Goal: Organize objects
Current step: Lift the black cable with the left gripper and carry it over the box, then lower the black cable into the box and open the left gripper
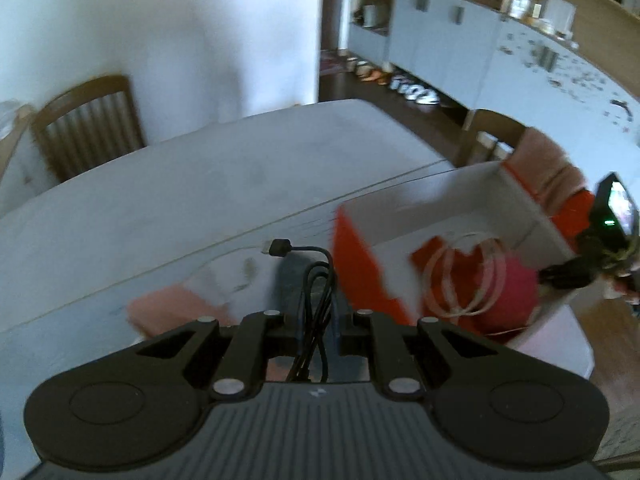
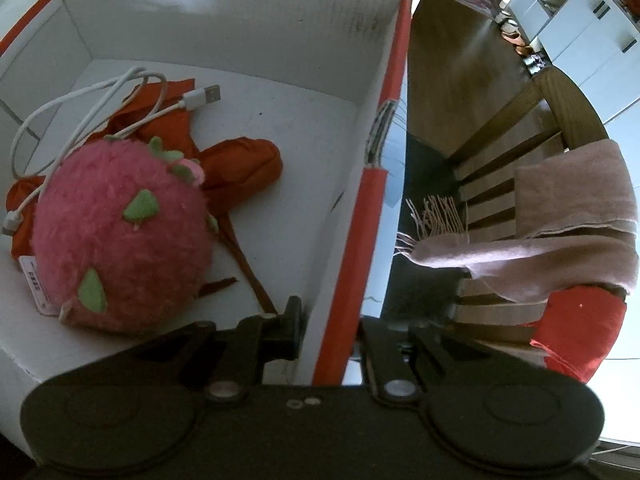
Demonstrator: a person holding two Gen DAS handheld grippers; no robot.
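Black cable pinched in left gripper, hanging coiled above the table, just left of the box. Inside the box: pink plush, white cable, orange cloth. Right gripper clamped on the box's right wall. Beyond that wall, a chair draped with a pink scarf. Left of the box, possibly pink cloth, blurred.

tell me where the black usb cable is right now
In the left wrist view, the coiled black usb cable hangs pinched in the left claw above the table, just left of the orange-and-white cardboard box.
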